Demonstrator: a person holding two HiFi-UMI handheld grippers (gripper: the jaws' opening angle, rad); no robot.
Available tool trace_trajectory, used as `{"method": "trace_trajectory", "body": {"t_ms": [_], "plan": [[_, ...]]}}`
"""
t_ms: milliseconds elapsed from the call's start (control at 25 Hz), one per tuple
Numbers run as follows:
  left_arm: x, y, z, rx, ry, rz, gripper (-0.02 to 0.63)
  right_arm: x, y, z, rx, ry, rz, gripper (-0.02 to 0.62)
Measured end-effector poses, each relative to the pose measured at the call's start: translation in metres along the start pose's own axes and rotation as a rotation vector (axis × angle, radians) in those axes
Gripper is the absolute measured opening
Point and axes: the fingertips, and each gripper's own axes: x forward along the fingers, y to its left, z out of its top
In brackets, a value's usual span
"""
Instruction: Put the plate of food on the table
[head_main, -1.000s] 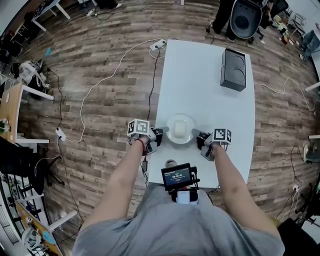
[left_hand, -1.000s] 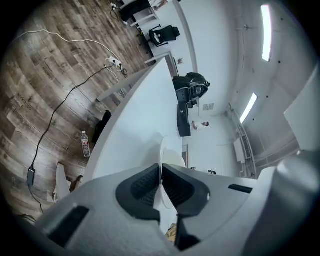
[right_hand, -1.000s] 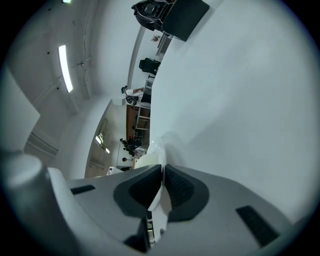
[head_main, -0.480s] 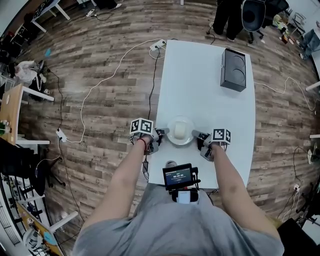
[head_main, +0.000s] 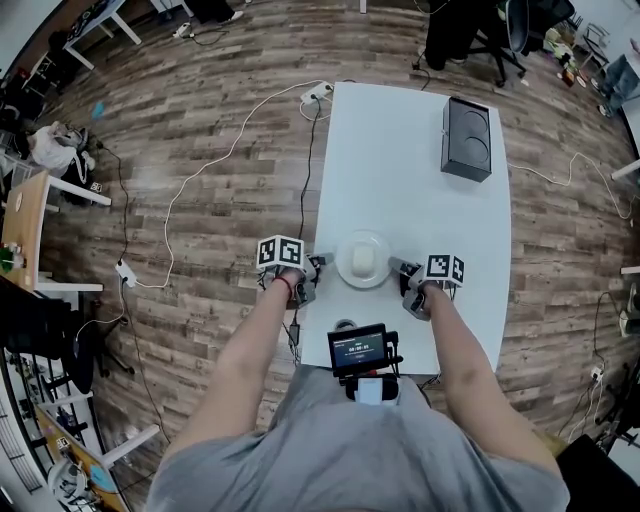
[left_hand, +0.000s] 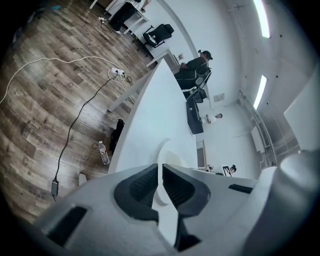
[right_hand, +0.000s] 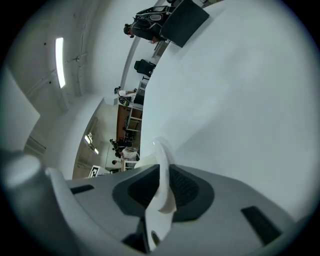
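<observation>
Head view: left gripper (head_main: 320, 267) jaws pinch the left rim of the plate (head_main: 363, 237), face-up over the tabletop's (head_main: 420, 200) near end, food block (head_main: 362, 260) lengthwise away from the person, right gripper (head_main: 398, 268) jaws pinching the right rim.

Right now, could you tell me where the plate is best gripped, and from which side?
Its thin rim, edge-on from left and right: the plate is shallow, food fills the middle, and the left gripper and right gripper pinch there.

Background chair (head_main: 520, 20) farther toward the right.
</observation>
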Motion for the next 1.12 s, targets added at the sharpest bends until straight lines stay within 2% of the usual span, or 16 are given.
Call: {"method": "trace_trajectory", "body": {"t_ms": [440,760,880,1120], "plan": [[-0.001,-0.011,-0.008,0.000,-0.005,-0.034,0.029,-0.022,0.007,0.006,-0.066,-0.023,-0.011,0.041],[-0.006,-0.033,-0.017,0.030,-0.001,-0.096,0.029,-0.031,0.032,-0.020,-0.267,0.046,-0.037,0.041],[-0.007,-0.039,-0.025,0.049,0.004,-0.109,0.029,-0.033,0.038,-0.027,-0.307,0.047,-0.038,0.041],[-0.016,-0.056,-0.041,0.142,-0.030,-0.149,0.029,-0.042,0.053,-0.037,-0.402,0.016,-0.049,0.041]]}}
